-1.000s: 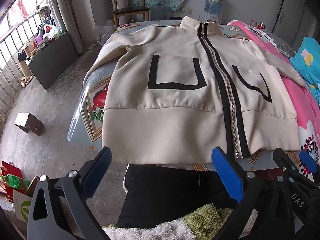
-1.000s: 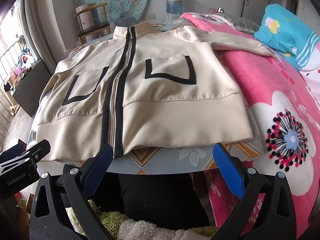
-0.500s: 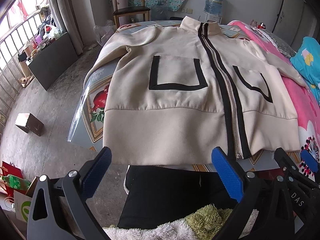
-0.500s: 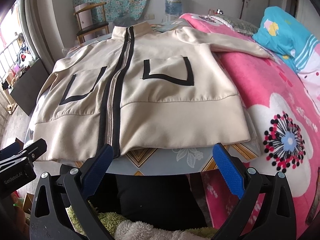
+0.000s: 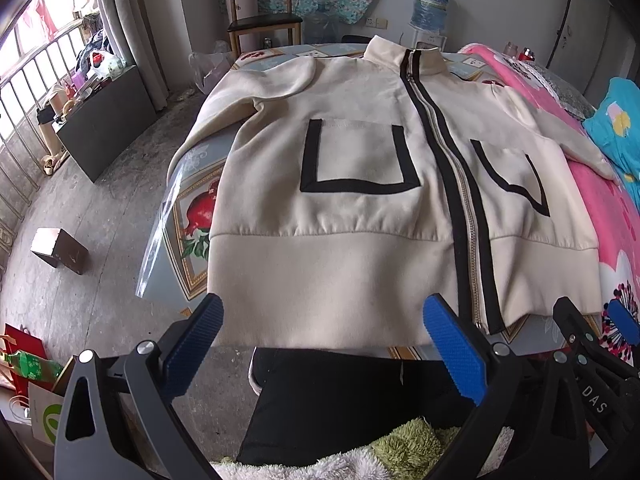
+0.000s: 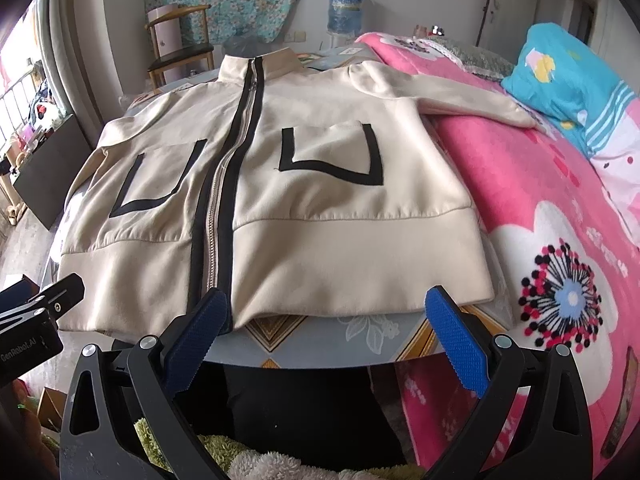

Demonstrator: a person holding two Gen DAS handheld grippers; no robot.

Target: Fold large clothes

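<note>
A cream zip jacket [image 5: 360, 216] [image 6: 304, 208] with black zip trim and two black-outlined pockets lies flat, front up, on a patterned table [image 5: 192, 240] [image 6: 352, 340], collar away from me. Its hem hangs over the near table edge. My left gripper [image 5: 324, 344] is open just in front of the hem's left half, nothing between its blue pads. My right gripper [image 6: 326, 330] is open at the hem's right half, its left pad [image 6: 200, 328] near the zip's bottom end. One sleeve [image 6: 448, 96] stretches onto the pink blanket.
A pink flowered blanket [image 6: 560, 240] and a blue pillow [image 6: 568, 80] lie on the bed to the right. A wooden chair [image 5: 260, 20] and a water bottle [image 5: 432, 4] stand behind the table. A small box [image 5: 60, 248] sits on the concrete floor at left. Dark trousers [image 5: 352, 400] are below.
Both grippers have edged forward, closer to the jacket's hem. The jacket has not moved and both grippers stay open.
</note>
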